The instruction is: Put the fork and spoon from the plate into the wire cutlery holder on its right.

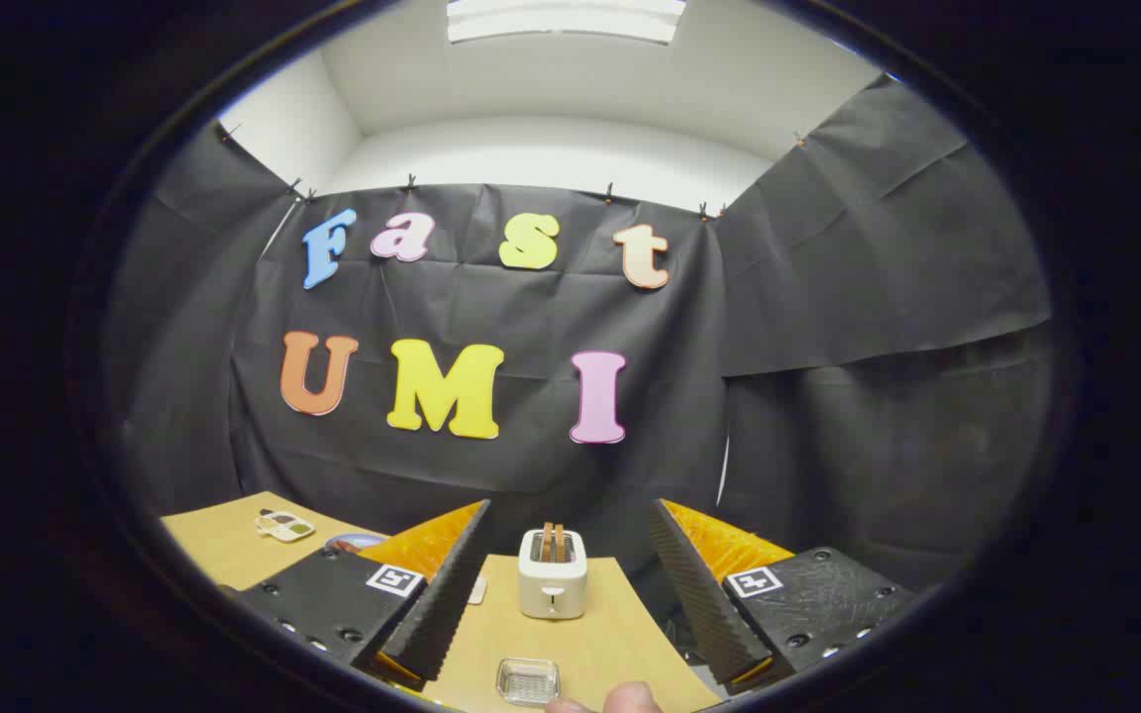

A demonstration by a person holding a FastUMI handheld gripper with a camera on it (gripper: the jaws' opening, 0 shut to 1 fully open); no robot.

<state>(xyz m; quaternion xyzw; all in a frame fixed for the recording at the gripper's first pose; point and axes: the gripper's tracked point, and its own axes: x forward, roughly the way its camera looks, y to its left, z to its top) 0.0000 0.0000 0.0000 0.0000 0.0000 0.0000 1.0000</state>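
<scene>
Wooden tabletop (620, 634) carries a toaster (552, 572) beyond your gripper (570, 584), whose fingers stand spread and hold nothing. A small wire holder (528, 681) sits between them, near a fingertip (627, 698). Plate, fork and spoon are unsighted; advancing blind risks striking the toaster.

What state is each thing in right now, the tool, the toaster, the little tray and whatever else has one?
tool: open, fingers spread wide, holding nothing
toaster: upright on the table beyond the fingers, two slices standing up out of its slots
small clear tray: flat on the table between the fingers, looks empty
table: bare wood around the toaster
card: lying flat on the table, beyond the left finger
fingertip: beside the tray
</scene>
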